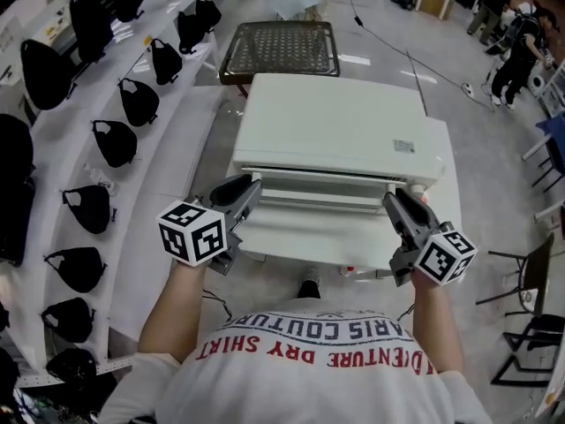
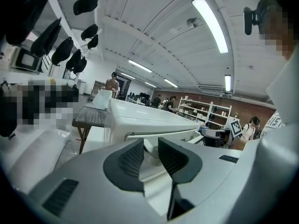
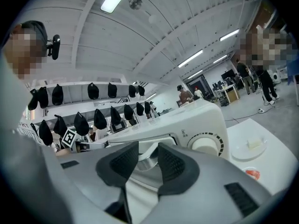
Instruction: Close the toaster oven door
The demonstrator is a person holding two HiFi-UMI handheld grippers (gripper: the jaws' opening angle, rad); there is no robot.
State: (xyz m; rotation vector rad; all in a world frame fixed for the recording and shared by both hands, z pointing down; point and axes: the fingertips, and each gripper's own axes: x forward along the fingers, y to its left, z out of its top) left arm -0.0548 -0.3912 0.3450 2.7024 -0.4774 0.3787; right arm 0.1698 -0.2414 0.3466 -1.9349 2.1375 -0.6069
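A white toaster oven (image 1: 335, 126) stands on a white table (image 1: 446, 210) in front of me. Its door (image 1: 313, 237) is tipped up close to the oven front, leaving a narrow dark gap under the top edge. The door handle (image 1: 322, 194) runs along the door's top. My left gripper (image 1: 253, 186) holds the handle's left end and my right gripper (image 1: 391, 200) its right end. In the left gripper view the left gripper (image 2: 150, 146) has the pale handle (image 2: 151, 157) between its jaws. In the right gripper view the right gripper (image 3: 147, 152) holds the shiny handle (image 3: 145, 162), beside the oven's dial (image 3: 205, 144).
White shelves with several black caps (image 1: 115, 140) run along the left. A mesh-topped stand (image 1: 281, 49) sits beyond the oven. People (image 1: 521, 47) stand at the far right, a cable crosses the floor, and a black chair (image 1: 530, 325) is at the right.
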